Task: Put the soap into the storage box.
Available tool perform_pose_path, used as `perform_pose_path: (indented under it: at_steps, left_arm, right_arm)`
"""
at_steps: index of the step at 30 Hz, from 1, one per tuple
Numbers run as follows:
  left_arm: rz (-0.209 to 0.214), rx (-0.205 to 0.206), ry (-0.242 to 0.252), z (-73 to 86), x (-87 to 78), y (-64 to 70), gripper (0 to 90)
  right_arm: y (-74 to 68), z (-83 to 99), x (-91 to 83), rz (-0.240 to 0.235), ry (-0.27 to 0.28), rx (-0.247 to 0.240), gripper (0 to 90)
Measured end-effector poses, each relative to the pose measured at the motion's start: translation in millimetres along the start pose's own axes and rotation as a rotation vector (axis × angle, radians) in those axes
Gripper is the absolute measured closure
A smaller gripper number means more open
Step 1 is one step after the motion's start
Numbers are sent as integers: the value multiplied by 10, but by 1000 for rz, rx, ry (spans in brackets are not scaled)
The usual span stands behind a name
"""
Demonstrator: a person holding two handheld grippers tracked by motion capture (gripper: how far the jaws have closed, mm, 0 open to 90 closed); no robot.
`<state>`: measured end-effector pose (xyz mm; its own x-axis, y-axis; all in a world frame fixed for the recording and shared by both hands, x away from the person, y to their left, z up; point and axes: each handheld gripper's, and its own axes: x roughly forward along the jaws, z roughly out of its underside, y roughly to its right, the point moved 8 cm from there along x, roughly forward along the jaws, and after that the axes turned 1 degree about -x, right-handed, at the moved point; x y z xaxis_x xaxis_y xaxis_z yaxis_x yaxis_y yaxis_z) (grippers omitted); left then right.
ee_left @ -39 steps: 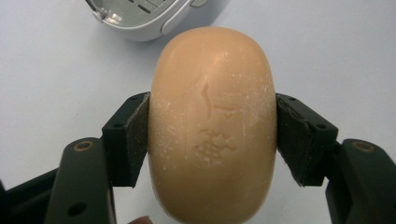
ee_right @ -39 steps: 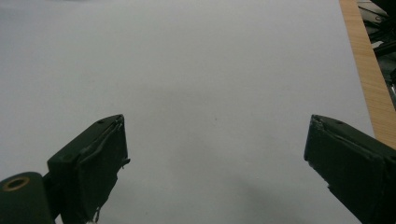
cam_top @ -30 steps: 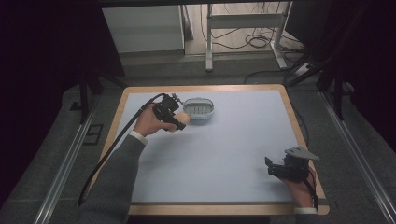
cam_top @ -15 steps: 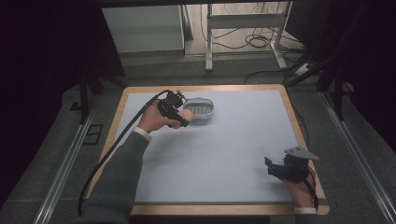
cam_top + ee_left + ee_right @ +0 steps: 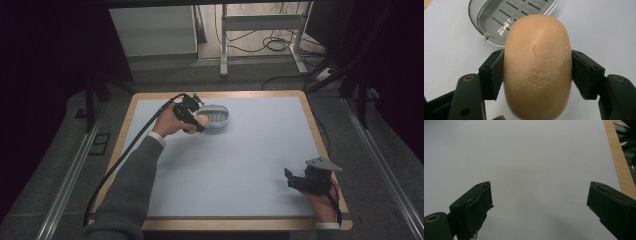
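— High view first: what's taking up the most room?

— The surface [image 5: 235,160] is lying pale and bare across the middle, with a wooden border [image 5: 310,107] running round it. A person's grey sleeve [image 5: 127,192] is reaching in from the bottom left toward the far side.

— And the tools?

— The left gripper [image 5: 200,122] is hovering at the near edge of a soap dish [image 5: 216,116], which is sitting at the far side of the surface. The right gripper [image 5: 292,181] is resting near the right corner closest to the person, well apart from everything else.

— What are the jaws doing?

— In the left gripper view the two jaws are pressing on either side of a tan bar of soap [image 5: 537,67], gripping it tight, with the slotted dish [image 5: 499,20] showing just beyond it. In the right gripper view the right gripper's [image 5: 539,207] jaws are standing wide apart over bare surface, gripping nothing.
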<state>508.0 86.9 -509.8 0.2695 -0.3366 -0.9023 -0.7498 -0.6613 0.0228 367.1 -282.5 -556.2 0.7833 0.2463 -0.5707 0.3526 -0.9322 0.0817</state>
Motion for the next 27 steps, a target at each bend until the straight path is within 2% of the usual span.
perform_pose_path:
  at_steps: [12, 18, 27]
  left_arm:
    - [13, 6, -8, -118, 102, -63, 327]
    - [17, 24, -11, -218, 143, -79, 327]
    - [19, 29, -9, -342, 189, -91, 327]
  right_arm:
    - [29, 6, -7, 5, 0, 2, 60]
    - [23, 15, 5, 2, -5, -1, 60]
    - [26, 28, 8, 3, -11, 2, 60]
